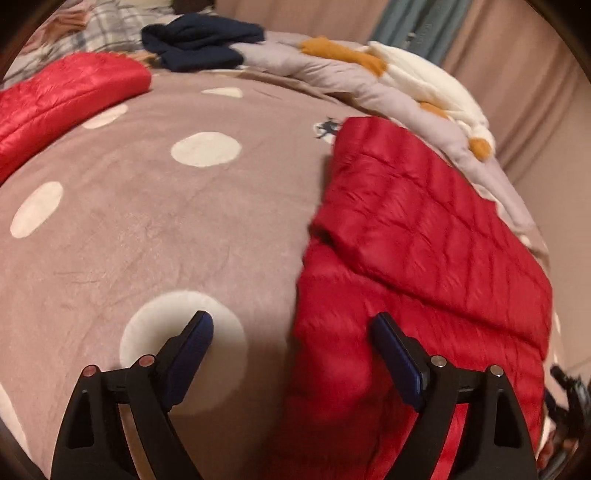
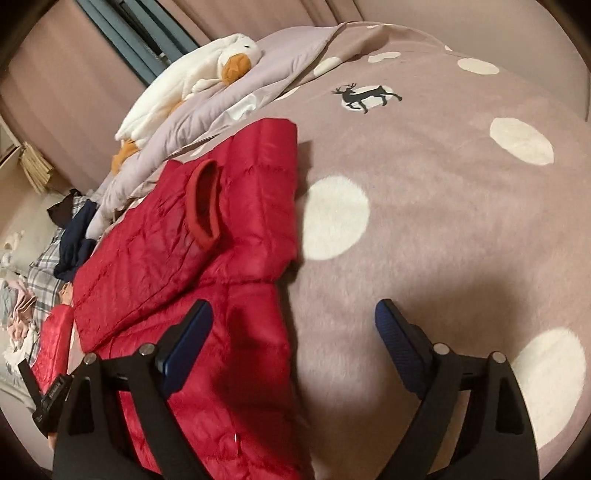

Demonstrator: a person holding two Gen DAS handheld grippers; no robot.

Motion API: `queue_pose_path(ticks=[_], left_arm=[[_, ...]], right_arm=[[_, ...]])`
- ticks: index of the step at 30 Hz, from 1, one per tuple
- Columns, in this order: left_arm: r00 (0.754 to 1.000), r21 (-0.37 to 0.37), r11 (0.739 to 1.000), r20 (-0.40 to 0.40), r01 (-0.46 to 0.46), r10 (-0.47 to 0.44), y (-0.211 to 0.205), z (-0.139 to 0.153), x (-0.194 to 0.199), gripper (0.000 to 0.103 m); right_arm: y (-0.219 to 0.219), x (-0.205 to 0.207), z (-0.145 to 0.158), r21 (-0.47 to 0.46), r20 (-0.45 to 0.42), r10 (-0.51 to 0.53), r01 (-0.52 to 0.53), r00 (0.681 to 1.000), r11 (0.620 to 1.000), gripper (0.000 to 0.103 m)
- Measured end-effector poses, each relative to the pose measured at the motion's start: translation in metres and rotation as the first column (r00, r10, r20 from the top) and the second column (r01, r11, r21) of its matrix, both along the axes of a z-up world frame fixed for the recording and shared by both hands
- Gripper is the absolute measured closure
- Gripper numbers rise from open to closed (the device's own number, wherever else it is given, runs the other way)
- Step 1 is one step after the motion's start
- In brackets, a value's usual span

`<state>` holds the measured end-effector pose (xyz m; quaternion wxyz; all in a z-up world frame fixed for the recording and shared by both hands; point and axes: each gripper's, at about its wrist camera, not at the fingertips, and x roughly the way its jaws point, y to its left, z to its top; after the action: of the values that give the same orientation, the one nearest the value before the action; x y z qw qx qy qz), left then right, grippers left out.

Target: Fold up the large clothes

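A red quilted puffer jacket lies partly folded on a mauve blanket with white dots. In the right wrist view the jacket shows a sleeve laid across its body, its ribbed cuff on top. My left gripper is open and empty, above the jacket's left edge. My right gripper is open and empty, above the jacket's right edge, with its left finger over the red fabric. Another red quilted piece lies at the far left of the blanket.
A white and orange plush duck rests on a lilac duvet along the far side. A dark navy garment and plaid fabric lie beyond. Curtains hang behind. The dotted blanket spreads to the right.
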<state>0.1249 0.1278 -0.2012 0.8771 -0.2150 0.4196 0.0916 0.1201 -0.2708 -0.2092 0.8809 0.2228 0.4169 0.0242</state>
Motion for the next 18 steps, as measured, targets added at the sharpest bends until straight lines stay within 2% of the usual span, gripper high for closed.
queue_pose_path(ticks=[5, 8, 9, 10, 11, 12, 14, 16, 18], left_arm=[[0.992, -0.051, 0.991, 0.001, 0.122, -0.122, -0.021, 0.000, -0.004, 0.016], [0.987, -0.097, 0.983, -0.014, 0.159, -0.161, -0.028, -0.005, 0.003, 0.016], [0.986, -0.098, 0.981, -0.014, 0.165, -0.167, -0.030, -0.005, 0.006, 0.019], [0.986, -0.100, 0.981, -0.018, 0.165, -0.167, -0.031, -0.005, 0.005, 0.026], [0.987, -0.102, 0.982, -0.026, 0.157, -0.161, -0.033, -0.005, 0.004, 0.031], [0.987, -0.106, 0.982, -0.033, 0.155, -0.159, -0.035, -0.004, 0.004, 0.035], [0.983, -0.078, 0.982, -0.050, 0.171, -0.175, -0.040, -0.004, 0.006, 0.040], [0.985, -0.062, 0.984, -0.050, 0.165, -0.168, -0.043, -0.004, 0.009, 0.048], [0.985, -0.085, 0.982, -0.042, 0.166, -0.170, -0.042, -0.005, 0.013, 0.057]], right_arm=[[0.016, -0.006, -0.003, 0.093, 0.026, 0.098, -0.099, 0.995, 0.991, 0.013], [0.029, -0.005, -0.007, 0.080, 0.009, 0.123, -0.124, 0.992, 0.989, 0.013], [0.031, -0.005, -0.008, 0.090, 0.007, 0.129, -0.129, 0.992, 0.988, 0.017], [0.033, -0.005, -0.010, 0.114, 0.007, 0.139, -0.139, 0.990, 0.984, 0.021], [0.035, -0.003, -0.012, 0.145, 0.003, 0.152, -0.151, 0.988, 0.978, 0.038], [0.037, -0.001, -0.016, 0.167, -0.010, 0.159, -0.155, 0.987, 0.974, 0.050], [0.044, 0.000, -0.020, 0.103, -0.030, 0.131, -0.127, 0.991, 0.987, 0.068], [0.048, 0.001, -0.019, 0.087, -0.024, 0.143, -0.141, 0.989, 0.986, 0.075], [0.050, 0.005, -0.021, 0.126, -0.026, 0.144, -0.140, 0.989, 0.982, 0.082]])
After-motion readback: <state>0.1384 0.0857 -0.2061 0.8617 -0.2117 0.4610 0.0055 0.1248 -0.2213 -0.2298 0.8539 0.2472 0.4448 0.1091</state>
